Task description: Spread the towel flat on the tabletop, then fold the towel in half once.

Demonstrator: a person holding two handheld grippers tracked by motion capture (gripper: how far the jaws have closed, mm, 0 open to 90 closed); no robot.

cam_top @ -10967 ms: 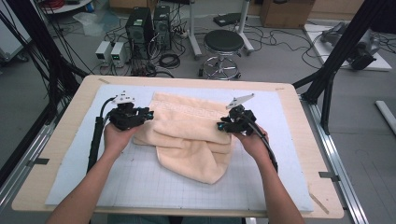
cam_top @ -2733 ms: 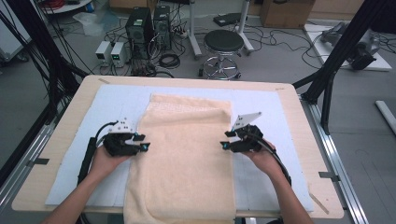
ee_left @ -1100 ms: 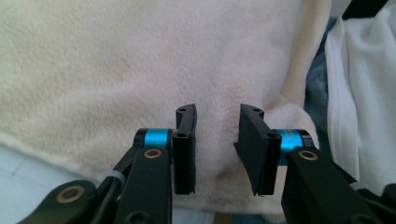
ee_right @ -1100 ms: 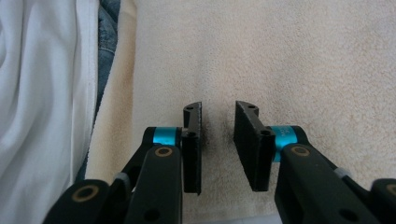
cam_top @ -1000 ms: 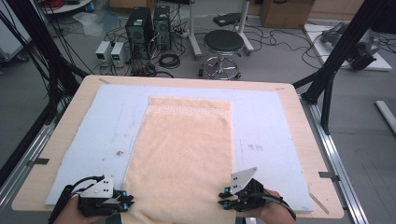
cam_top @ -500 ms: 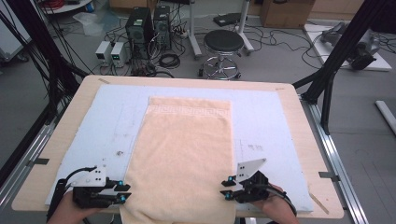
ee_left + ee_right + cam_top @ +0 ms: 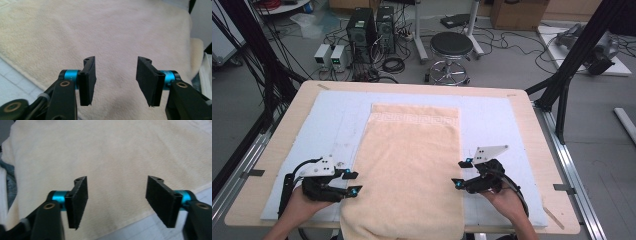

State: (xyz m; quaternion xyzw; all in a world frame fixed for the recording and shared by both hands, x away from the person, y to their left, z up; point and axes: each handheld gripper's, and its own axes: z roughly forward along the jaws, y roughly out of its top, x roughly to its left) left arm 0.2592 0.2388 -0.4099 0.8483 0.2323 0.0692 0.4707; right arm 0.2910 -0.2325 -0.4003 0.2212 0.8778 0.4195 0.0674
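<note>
1. The cream towel (image 7: 409, 170) lies spread flat along the middle of the pale blue mat (image 7: 337, 115), its patterned border at the far end and its near end hanging over the table (image 7: 287, 110) edge.
2. The left gripper (image 7: 352, 183) sits just outside the towel's left edge, pointing inward over it. Its jaws have just been opening and stand apart, with nothing between the pads; in the left gripper view (image 7: 116, 80) only towel pile shows beyond the gap.
3. The right gripper (image 7: 460, 173) sits at the towel's right edge, pointing inward. Its jaws have likewise just been opening and stand wide, gripping nothing; in the right gripper view (image 7: 116, 202) the towel lies beyond the pads, untouched.
4. The towel lies between the two grippers, held by neither.
5. Each gripper is held in a hand, forearms entering from the near side.
</note>
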